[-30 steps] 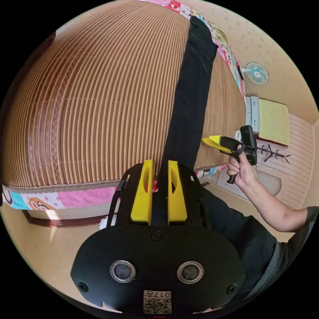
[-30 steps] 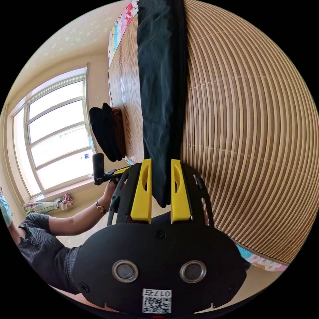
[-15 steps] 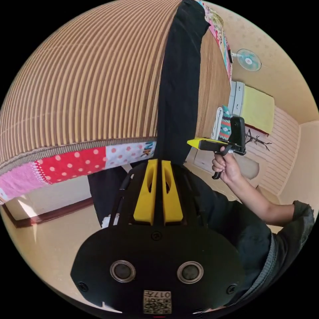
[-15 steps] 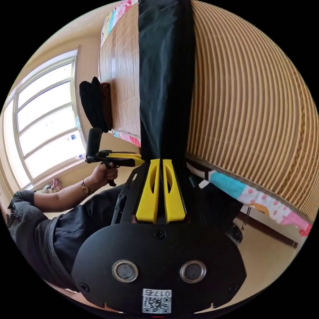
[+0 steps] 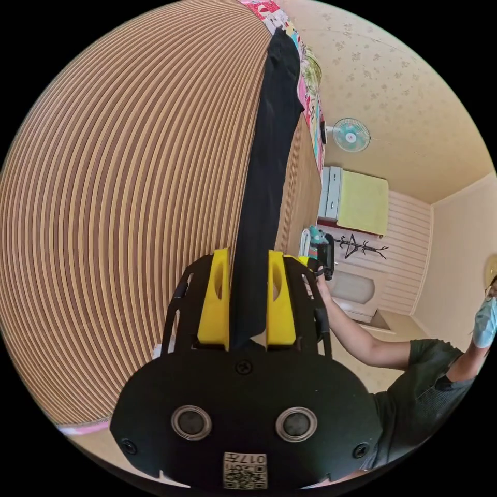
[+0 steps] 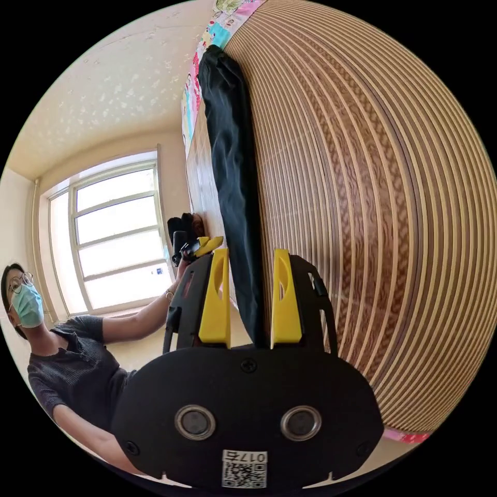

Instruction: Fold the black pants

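Observation:
The black pants [image 5: 269, 155] lie as one long narrow strip on the striped bamboo mat [image 5: 129, 181]. My left gripper [image 5: 247, 253] stands open astride their near end, the cloth lying loose between the yellow jaws. In the right gripper view the same pants [image 6: 230, 155] stretch away over the mat [image 6: 362, 181]. My right gripper [image 6: 251, 253] is open too, with mat showing between its left jaw and the cloth. Each gripper turns up small in the other's view: the right gripper [image 5: 318, 259] and the left gripper [image 6: 199, 246], both close to the pants' edge.
A person [image 6: 67, 352] stands by the bed, arms reaching in. A pile of dark folded clothes [image 6: 184, 225] sits on the mat near the window [image 6: 114, 243]. A wall fan [image 5: 351, 134] and a yellow-covered cabinet [image 5: 362, 204] stand beyond the bed.
Half a second ago both grippers were shut on the pants' end, out past the bed's edge. Now they are over the mat with jaws spread and the pants lying down.

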Tool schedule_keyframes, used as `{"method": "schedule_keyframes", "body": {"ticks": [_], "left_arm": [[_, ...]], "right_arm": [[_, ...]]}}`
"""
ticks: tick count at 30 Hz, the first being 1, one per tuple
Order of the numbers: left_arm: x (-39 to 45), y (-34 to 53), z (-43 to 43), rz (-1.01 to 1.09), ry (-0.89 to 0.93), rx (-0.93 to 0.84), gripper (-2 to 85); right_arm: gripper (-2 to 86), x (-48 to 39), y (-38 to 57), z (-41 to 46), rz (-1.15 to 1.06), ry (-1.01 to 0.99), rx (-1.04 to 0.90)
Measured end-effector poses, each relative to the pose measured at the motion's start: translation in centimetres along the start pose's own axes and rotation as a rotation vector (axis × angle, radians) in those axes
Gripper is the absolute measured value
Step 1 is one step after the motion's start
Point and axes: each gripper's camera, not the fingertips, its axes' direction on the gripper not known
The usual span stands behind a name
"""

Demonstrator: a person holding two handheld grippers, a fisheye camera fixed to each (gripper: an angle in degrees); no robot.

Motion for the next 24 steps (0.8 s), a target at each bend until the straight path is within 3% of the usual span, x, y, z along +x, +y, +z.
{"method": "schedule_keyframes", "body": {"ticks": [7, 11, 15, 24], "left_arm": [[2.9, -9.7, 2.2, 0.069, -0.024, 0.030, 10.4], [3.4, -10.5, 4.1, -0.032, -0.017, 0.045, 6.5], [3.6, -9.1, 3.9, -0.065, 0.023, 0.052, 3.9], [12.6, -0.5, -1.5, 0.250, 0.248, 0.011, 3.5]], "right_arm": [[12.7, -1.2, -10.3, 1.3, -0.064, -0.067, -0.004], [9.9, -1.0, -11.0, 2.4, -0.054, -0.084, -0.043], [4.7, -1.7, -8.7, 1.0, -0.070, -0.140, 0.002], [2.3, -11.0, 2.0, -4.6, -0.307, -0.387, 0.044]]}}
